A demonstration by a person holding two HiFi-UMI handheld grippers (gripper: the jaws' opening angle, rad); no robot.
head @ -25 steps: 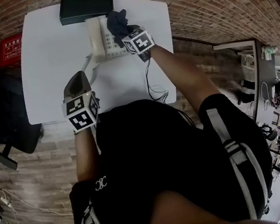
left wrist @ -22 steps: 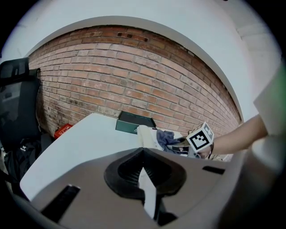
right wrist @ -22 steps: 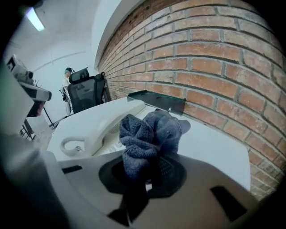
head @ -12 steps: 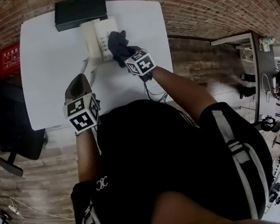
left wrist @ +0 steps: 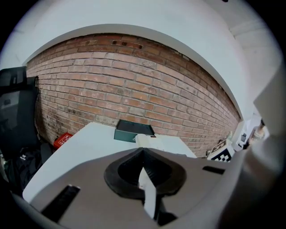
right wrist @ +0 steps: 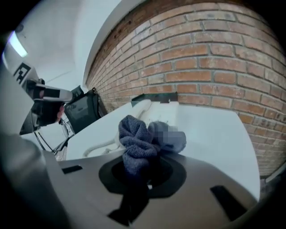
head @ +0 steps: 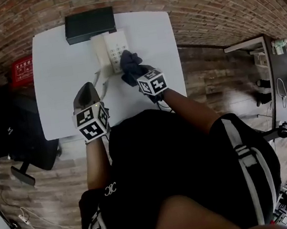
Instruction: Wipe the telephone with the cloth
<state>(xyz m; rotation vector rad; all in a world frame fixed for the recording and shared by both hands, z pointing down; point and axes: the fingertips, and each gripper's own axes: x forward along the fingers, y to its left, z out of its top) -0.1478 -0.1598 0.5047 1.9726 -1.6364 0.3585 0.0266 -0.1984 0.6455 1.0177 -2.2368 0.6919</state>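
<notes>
From the head view, the white telephone (head: 108, 50) lies at the far middle of the white worktop (head: 57, 76), just near a black box (head: 90, 24) that sits at the far edge. The right tongs (head: 138, 74) pinch the dark cloth (head: 130, 64), which now rests at the phone's near right corner. A second ago the cloth covered the far right part of the phone, and half a second ago it was midway down that side. It has therefore been dragged toward us in one stroke, and the keypad is uncovered again. We judge that one pass down the right side is ending, while the handset side on the left looks unwiped. The left tongs (head: 87, 93) hang over the near part of the worktop, well apart from the phone, about where they were.

In the left gripper view, the jaws are pressed together with nothing between them. The worktop (left wrist: 85, 147), the black box (left wrist: 134, 130) and the telephone (left wrist: 156, 142) lie beyond.

In the right gripper view, the jaws are clamped on the bunched cloth (right wrist: 136, 143), whose free end bulges forward over the phone's near edge. The telephone (right wrist: 156, 109) stretches away behind it, and its cord (right wrist: 100, 147) trails off to the left.
</notes>
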